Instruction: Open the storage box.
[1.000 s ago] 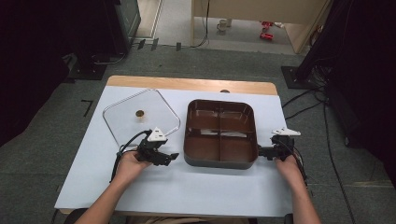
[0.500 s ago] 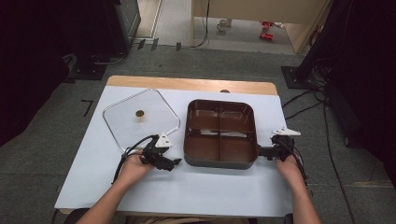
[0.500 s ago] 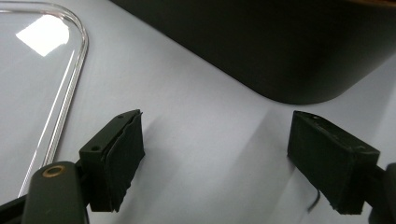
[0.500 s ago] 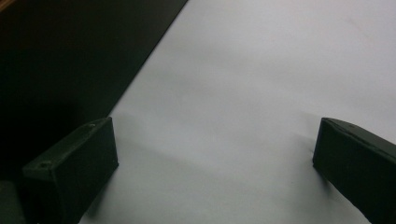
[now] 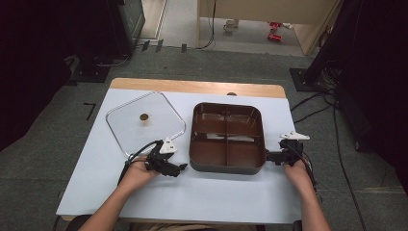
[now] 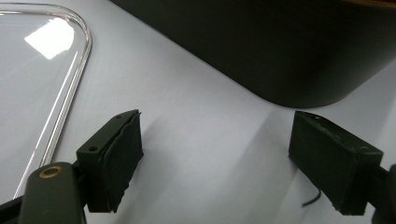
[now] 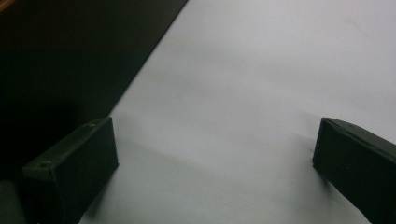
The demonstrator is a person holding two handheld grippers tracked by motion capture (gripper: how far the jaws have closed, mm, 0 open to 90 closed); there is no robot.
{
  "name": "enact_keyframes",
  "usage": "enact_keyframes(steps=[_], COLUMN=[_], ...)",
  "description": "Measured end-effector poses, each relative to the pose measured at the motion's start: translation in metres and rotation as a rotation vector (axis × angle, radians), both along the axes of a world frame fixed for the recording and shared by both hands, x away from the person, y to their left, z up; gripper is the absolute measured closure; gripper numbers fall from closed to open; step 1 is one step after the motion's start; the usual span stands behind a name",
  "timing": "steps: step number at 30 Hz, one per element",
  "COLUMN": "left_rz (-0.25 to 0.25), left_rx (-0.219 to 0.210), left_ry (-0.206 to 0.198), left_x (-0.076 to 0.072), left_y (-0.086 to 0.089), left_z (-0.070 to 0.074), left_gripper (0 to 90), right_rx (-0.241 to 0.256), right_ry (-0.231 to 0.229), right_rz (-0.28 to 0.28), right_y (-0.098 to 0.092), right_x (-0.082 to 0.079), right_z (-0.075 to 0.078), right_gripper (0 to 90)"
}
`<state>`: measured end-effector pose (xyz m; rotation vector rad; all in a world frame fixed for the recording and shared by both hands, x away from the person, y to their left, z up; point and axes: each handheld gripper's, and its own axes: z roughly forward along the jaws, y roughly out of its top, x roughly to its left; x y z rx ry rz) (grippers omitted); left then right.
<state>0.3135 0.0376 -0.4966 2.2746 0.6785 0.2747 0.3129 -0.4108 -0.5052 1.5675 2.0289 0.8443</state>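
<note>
Left gripper [image 5: 177, 168]: jaws stand wide apart with nothing between them, low over the white tabletop [image 5: 231, 192], just beside the pan's near-left corner; the left gripper view has that dark corner ahead and the lid's rim off to one side.
Right gripper [image 5: 269, 157]: jaws also spread and empty, at the pan's right wall.
Divided pan [image 5: 227, 137]: brown, four compartments, uncovered, sitting flat mid-table.
Glass lid [image 5: 144, 121]: clear, square with rounded corners and a small knob [image 5: 143, 117], lying flat to the left of the pan, apart from it.
Progress: judging by the layout, the lid is already off and set down; neither gripper grips the pan yet.
Left to do: probably closing on both sides of the pan to lift or shift it.
</note>
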Motion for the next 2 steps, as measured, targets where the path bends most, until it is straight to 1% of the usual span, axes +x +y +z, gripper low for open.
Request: enact_keyframes(steps=[2], left_rz=[0.007], left_rx=[-0.005], left_ry=[-0.007], left_x=[-0.0011], left_y=[0.0003], left_z=[-0.0007], left_gripper=[16.9], right_rx=[0.000], right_ry=[0.000], right_rz=[-0.001], right_y=[0.0001], right_x=[0.0000], right_z=[0.0000], right_gripper=[0.0])
